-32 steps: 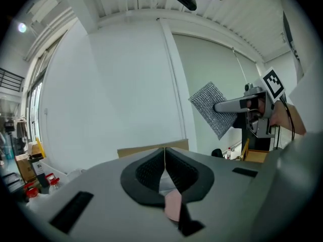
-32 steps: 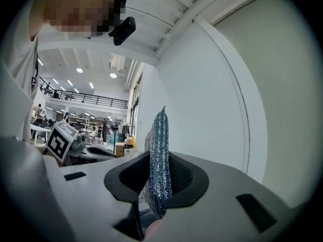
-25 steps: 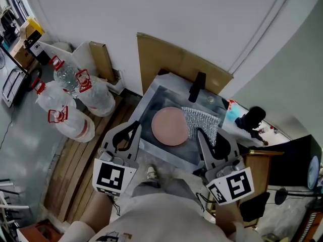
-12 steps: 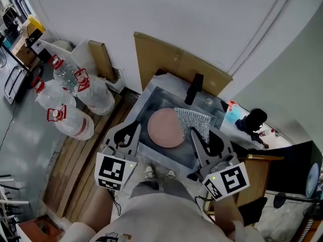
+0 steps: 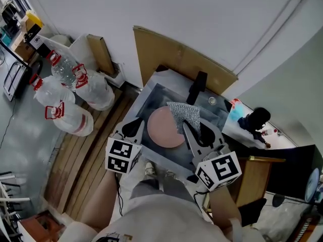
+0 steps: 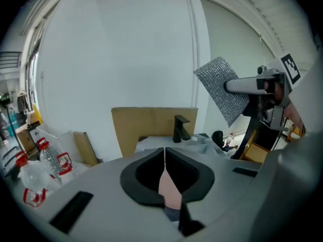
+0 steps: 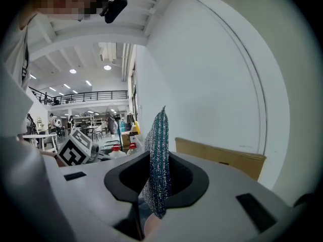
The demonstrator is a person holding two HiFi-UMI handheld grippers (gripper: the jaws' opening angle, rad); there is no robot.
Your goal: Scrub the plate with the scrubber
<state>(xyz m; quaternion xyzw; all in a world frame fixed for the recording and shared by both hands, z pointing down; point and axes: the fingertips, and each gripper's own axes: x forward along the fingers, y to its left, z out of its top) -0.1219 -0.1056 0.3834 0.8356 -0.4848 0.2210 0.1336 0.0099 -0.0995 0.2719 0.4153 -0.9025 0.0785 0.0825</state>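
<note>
A flat brown cardboard sheet (image 5: 169,59) leans on the wall behind a grey metal sink (image 5: 157,99). In its basin lies a round, smooth pink plate (image 5: 162,130). A crinkly silver mesh scrubber (image 5: 182,116), roughly square, is clenched in the right tool (image 5: 187,127) over the plate's right edge; whether it touches, I can't tell. The left tool (image 5: 132,127), pinched closed and empty, sits just beside the plate's left rim.
</note>
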